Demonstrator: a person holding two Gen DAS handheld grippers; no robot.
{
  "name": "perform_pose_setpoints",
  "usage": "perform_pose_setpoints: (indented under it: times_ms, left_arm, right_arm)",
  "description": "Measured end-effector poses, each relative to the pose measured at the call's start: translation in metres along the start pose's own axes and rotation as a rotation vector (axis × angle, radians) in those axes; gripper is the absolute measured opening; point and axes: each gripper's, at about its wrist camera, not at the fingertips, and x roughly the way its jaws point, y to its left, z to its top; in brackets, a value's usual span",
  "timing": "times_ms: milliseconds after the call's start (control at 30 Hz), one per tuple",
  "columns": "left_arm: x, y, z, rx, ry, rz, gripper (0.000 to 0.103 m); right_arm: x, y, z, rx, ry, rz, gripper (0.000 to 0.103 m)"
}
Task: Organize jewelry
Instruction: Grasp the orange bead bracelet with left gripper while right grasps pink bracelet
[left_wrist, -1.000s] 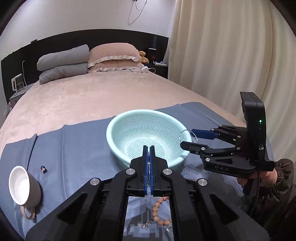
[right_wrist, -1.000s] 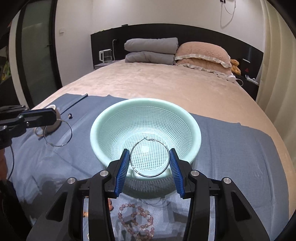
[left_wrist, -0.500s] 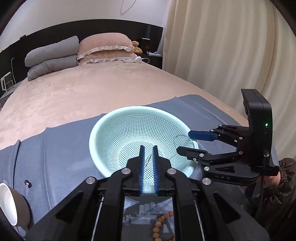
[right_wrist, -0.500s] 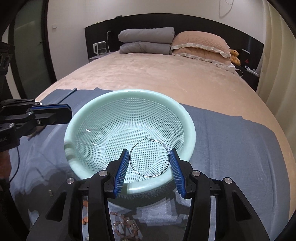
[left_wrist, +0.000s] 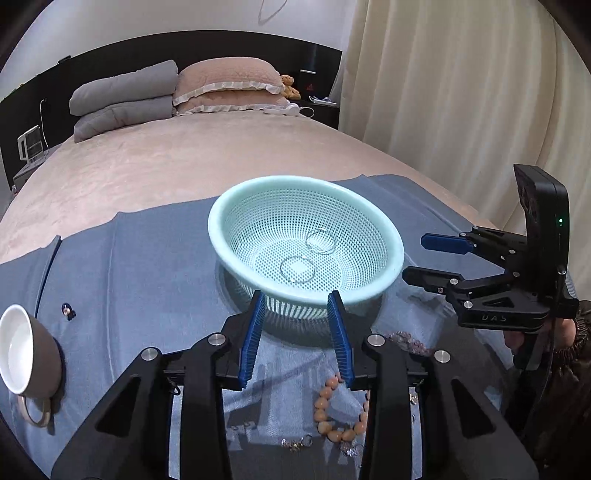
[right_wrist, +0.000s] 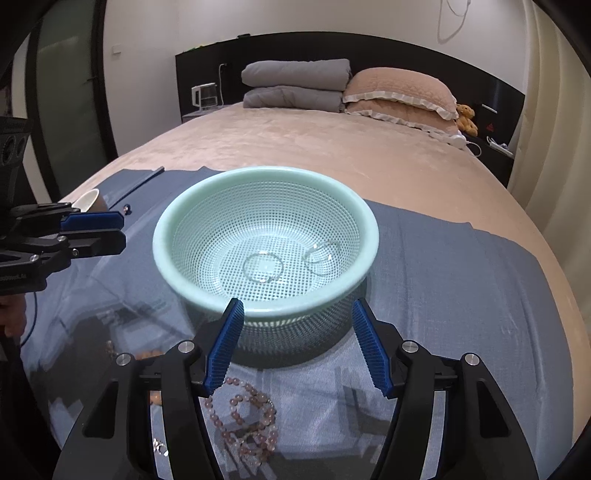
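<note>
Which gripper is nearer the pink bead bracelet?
Right. The right gripper hangs just above the pink bead bracelet, which lies under its left finger. The left gripper sits off to the side, over the orange bead bracelet.

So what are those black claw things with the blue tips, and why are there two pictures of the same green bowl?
Those are grippers: pinching tools a person holds, one in each hand. Each has a camera looking along its fingers, so you get two pictures. One is from the left gripper, the other from the right gripper; each also sees the other at the side. They are over a blue cloth spread on a bed. On it sits a mint-green plastic strainer basket with two thin silver hoop earrings inside. Both grippers have just been opening and hold nothing. In front of the basket lie an orange bead bracelet, a pink bead bracelet and small silver bits. A grey cup with a white inside lies on its side at the left.
</note>
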Motion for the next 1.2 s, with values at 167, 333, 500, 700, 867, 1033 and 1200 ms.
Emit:
perform_pose_setpoints:
  times_ms: [167,333,500,700,867,1033,1200]
  left_arm:
    - [0.001,-0.008,-0.025,0.006,0.037,-0.020,0.036]
    - [0.015,-0.020,-0.044,0.026,0.094,-0.047,0.036]
    - [0.035,-0.031,-0.058,0.052,0.148,-0.059,0.036]
    - [0.055,-0.031,-0.068,0.067,0.212,-0.048,0.040]
    - [0.062,-0.031,-0.073,0.104,0.201,-0.021,0.053]
    - [0.061,-0.029,-0.069,0.079,0.202,-0.027,0.053]
    - [0.065,-0.032,-0.075,0.088,0.234,-0.040,0.023]
  right_arm:
    - [0.002,0.013,-0.020,-0.033,0.043,0.016,0.057]
    - [0.012,0.021,-0.041,-0.044,0.099,0.013,0.057]
    - [0.023,0.021,-0.054,-0.018,0.139,0.015,0.057]
    - [0.036,0.023,-0.067,0.007,0.170,0.020,0.057]
    - [0.035,0.024,-0.074,0.023,0.140,0.016,0.057]
    - [0.033,0.024,-0.076,0.020,0.138,0.049,0.046]
    - [0.031,0.033,-0.075,0.008,0.137,0.093,0.013]
